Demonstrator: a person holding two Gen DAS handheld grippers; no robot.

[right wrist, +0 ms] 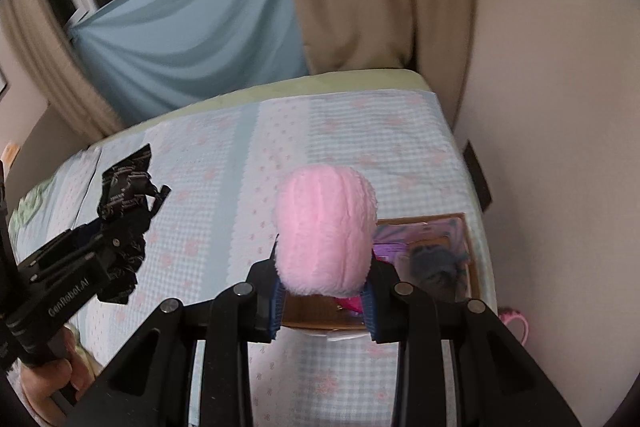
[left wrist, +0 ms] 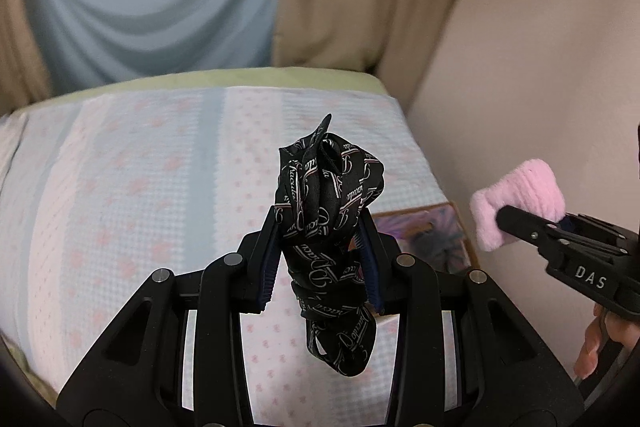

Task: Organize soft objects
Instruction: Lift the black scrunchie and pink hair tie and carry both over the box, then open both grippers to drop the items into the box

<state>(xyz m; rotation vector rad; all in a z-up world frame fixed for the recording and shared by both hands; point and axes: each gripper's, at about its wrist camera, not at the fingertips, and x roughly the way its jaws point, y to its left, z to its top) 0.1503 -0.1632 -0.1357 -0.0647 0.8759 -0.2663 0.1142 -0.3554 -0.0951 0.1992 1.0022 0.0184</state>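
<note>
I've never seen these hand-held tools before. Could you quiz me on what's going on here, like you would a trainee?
1. True or false: the left tool holds a black patterned cloth.
2. What does the right tool hold? A) a fluffy pink sock B) a blue towel C) nothing
3. Fill in: the open box sits on the bed near the ____.

Key: 1. True; the cloth is clamped between the pads and hangs above the bed. 2. A. 3. Wall; the box lies at the bed's edge on the wall side.
</note>
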